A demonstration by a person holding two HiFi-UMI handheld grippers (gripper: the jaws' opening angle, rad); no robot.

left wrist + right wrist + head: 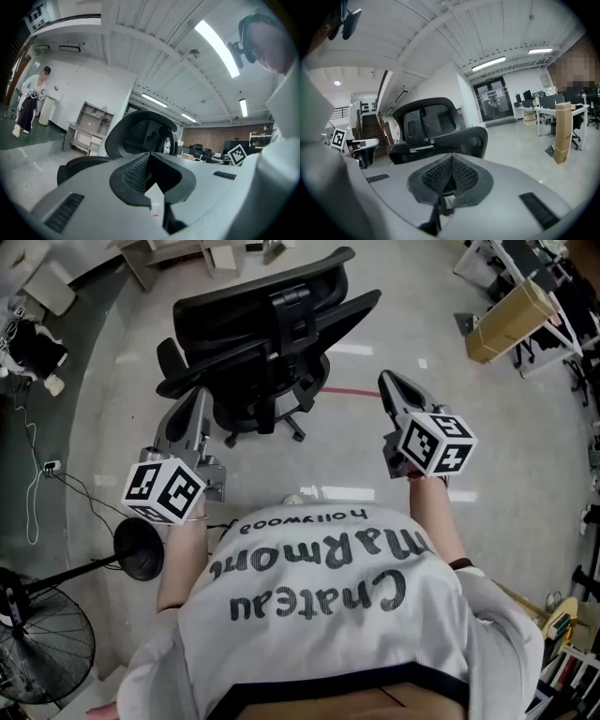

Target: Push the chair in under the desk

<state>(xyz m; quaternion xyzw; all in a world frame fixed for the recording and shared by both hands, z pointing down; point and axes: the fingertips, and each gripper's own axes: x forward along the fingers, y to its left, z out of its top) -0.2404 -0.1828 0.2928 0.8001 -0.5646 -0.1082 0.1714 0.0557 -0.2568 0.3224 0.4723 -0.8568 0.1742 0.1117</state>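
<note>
Left gripper [200, 397] and right gripper [388, 382] we held shut and empty, ribbed black pads [436, 176] together, apart from black mesh-backed swivel chair [253, 315], curved plastic frame, on glossy grey floor [506, 446]

Bright, even indoor light comes from long ceiling tubes [218, 42]; the one at 1 o'clock in the left gripper view glares white. In the head view the pale floor [450, 381] shows soft white reflections towards 12 o'clock, and the chair [267, 334] casts only a faint shadow. Both gripper views bend at the edges, with black corners and a soft near foreground.
</note>
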